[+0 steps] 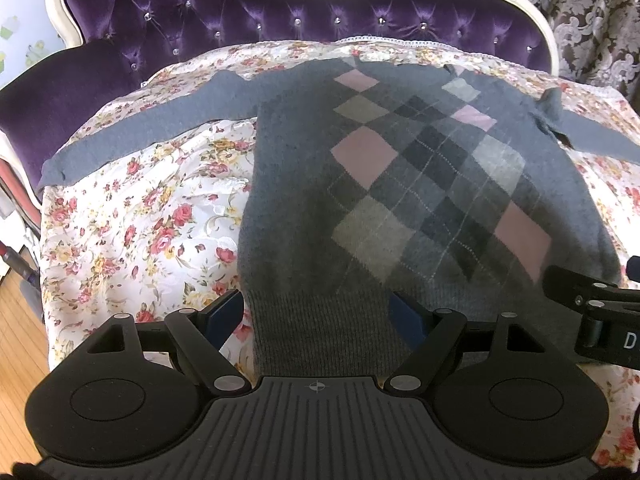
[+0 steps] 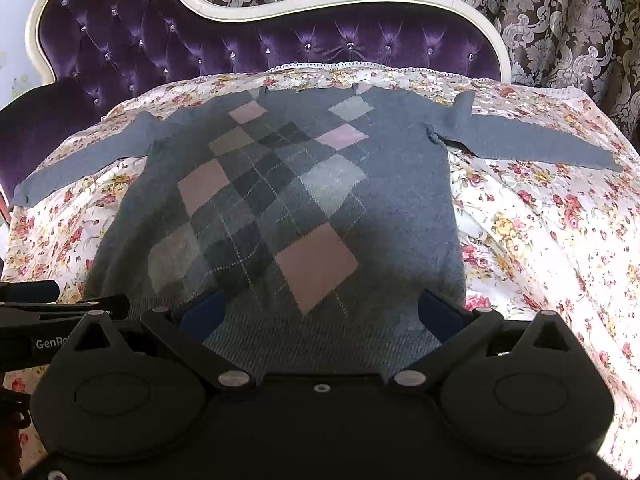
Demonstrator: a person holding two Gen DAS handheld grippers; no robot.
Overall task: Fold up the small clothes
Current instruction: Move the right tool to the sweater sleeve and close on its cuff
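Note:
A small grey sweater (image 1: 400, 184) with a pink and grey argyle front lies flat on a floral cloth (image 1: 132, 220), both sleeves spread out sideways. It also shows in the right wrist view (image 2: 304, 200). My left gripper (image 1: 320, 316) is open, its blue pads on either side of the hem's left part. My right gripper (image 2: 324, 312) is open over the hem's right part, its pads resting at the ribbed band. Neither holds the fabric. The right gripper's edge shows in the left wrist view (image 1: 592, 300).
The floral cloth covers a seat with a purple tufted back (image 2: 256, 44) and a white carved frame. Patterned curtains (image 2: 560, 20) hang behind. Wooden floor (image 1: 20, 340) lies at the left.

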